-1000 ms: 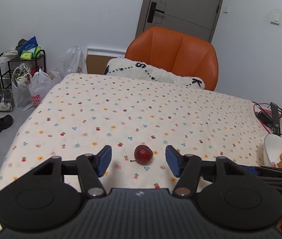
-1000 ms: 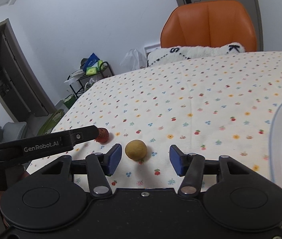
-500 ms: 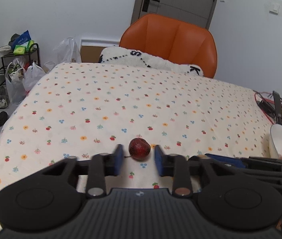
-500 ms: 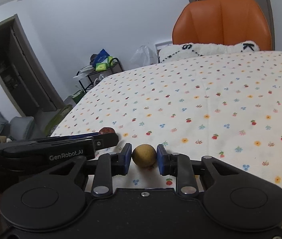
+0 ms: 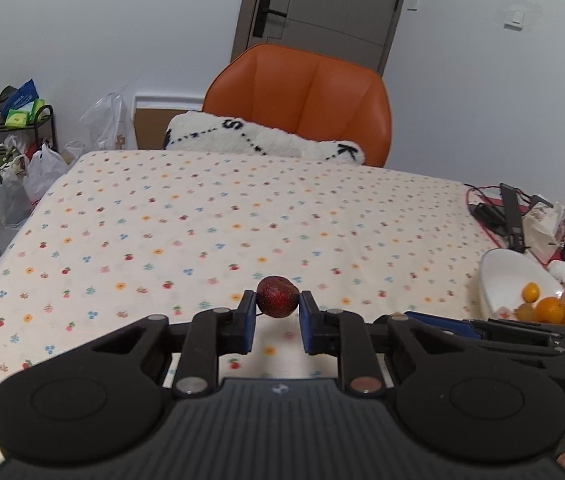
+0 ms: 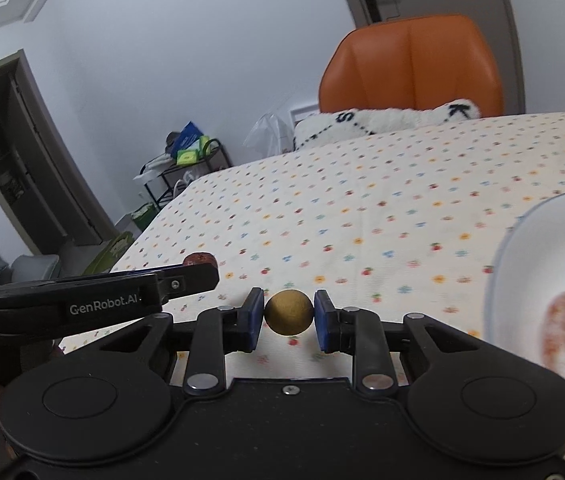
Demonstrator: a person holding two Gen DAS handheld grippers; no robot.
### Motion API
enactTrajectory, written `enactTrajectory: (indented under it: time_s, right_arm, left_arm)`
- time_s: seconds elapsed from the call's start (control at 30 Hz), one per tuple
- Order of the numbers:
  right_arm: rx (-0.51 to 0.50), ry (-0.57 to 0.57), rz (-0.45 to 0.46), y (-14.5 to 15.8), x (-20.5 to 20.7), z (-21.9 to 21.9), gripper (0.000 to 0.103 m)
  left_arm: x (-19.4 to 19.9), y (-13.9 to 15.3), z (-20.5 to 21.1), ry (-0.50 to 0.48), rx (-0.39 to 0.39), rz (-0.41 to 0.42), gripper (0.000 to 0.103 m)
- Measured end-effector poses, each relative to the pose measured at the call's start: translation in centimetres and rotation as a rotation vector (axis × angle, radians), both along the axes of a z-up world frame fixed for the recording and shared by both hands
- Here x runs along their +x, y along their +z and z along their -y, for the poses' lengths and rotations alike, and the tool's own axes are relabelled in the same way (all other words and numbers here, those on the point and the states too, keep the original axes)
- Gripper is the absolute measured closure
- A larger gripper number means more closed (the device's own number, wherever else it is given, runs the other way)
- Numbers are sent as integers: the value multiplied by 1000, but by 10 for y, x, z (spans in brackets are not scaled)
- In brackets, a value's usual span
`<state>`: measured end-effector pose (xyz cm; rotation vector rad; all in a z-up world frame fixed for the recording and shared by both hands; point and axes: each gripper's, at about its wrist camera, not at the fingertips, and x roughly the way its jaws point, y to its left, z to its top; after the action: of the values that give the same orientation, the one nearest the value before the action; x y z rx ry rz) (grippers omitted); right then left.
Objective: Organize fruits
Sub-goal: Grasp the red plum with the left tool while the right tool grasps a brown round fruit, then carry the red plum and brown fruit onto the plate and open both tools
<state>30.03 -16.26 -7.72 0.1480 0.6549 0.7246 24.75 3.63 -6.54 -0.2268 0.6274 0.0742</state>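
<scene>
The left gripper (image 5: 277, 309) has its blue pads pressed against both sides of a dark red fruit (image 5: 277, 296), which sits between the fingertips above the flowered tablecloth (image 5: 210, 232); whether the fruit clears the cloth cannot be told with certainty. The right gripper (image 6: 289, 314) is clamped likewise on a round yellow-brown fruit (image 6: 289, 312), pads touching it left and right, with the cloth visible beneath. In the right wrist view the left gripper's black finger reaches in from the left, and the red fruit shows just above its tip. A white bowl (image 5: 498, 276) stands near the right edge of the table, holding several orange and yellow fruits (image 5: 550, 309); in the right wrist view its rim is close on the right and its contents are blurred. Beyond the bowl, at the far right, lie cables and packets (image 5: 522, 216). At the far side of the table stand an orange chair (image 5: 306, 96) and a white cushion (image 5: 262, 140) resting on it.
</scene>
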Motion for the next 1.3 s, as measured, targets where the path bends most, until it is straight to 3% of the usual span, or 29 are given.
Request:
enactTrajectory:
  time_s: [0.43, 1.03, 1.3]
  right_arm:
    - [44, -132, 25, 12, -14, 81, 78]
    - [102, -302, 35, 6, -2, 167, 78]
    - [115, -320, 25, -2, 13, 186, 77]
  left_arm:
    - [-1, 18, 64, -98, 18, 40, 82]
    - [25, 17, 150, -232, 56, 40, 82]
    - [42, 7, 179, -257, 94, 15, 82]
